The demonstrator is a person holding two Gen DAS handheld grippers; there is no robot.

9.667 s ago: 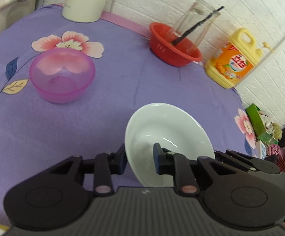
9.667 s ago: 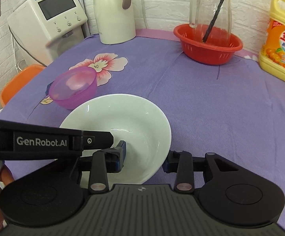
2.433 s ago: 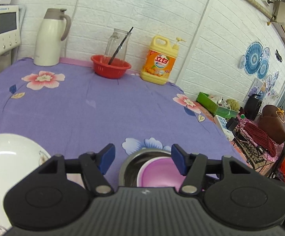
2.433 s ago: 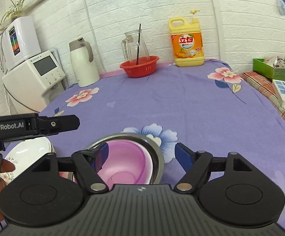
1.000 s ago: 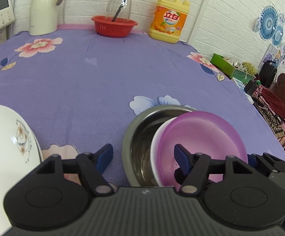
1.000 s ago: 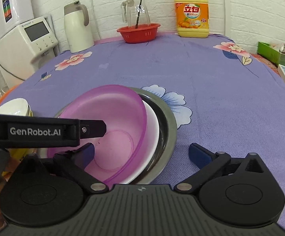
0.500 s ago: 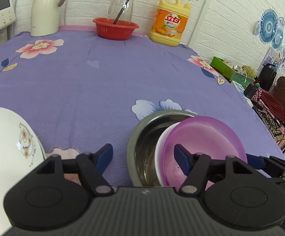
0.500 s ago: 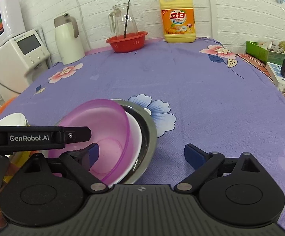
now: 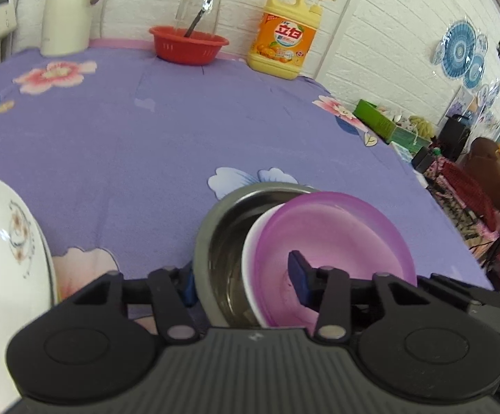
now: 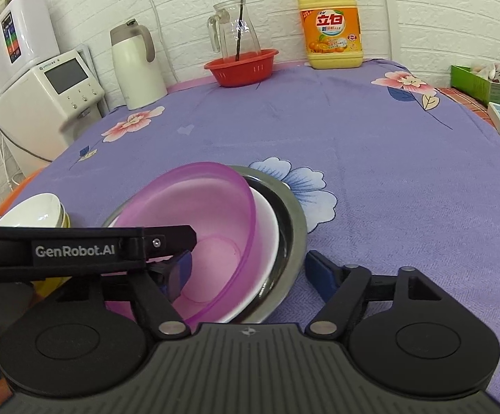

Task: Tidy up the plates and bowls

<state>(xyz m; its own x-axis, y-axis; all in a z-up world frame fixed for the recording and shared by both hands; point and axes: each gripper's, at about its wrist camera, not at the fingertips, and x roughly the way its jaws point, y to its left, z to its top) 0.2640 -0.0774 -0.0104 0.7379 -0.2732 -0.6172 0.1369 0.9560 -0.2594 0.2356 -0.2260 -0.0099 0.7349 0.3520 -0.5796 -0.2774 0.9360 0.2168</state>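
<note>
A steel bowl (image 9: 215, 227) (image 10: 293, 220) sits on the purple cloth and holds a white bowl (image 9: 250, 258) (image 10: 269, 227) with a pink plastic bowl (image 9: 336, 231) (image 10: 198, 207) nested on top. My left gripper (image 9: 243, 284) straddles the stack's left rim, one finger outside the steel wall, the other inside the pink bowl. My right gripper (image 10: 250, 269) straddles the right rim the same way. Both sets of jaws are wide; whether their pads press the bowls I cannot tell. A white floral plate (image 9: 5, 241) lies at the left.
At the far edge stand a red basket with a glass jug (image 10: 241, 65), a yellow detergent bottle (image 10: 333, 31), a white thermos (image 10: 136, 65) and a water dispenser (image 10: 46, 100). A white bowl stacked on a yellow one (image 10: 39, 214) sits left of the steel bowl.
Both grippers have moved in onto the nested bowls and their jaws have narrowed around opposite rims. The stack looms larger and closer than a second ago.
</note>
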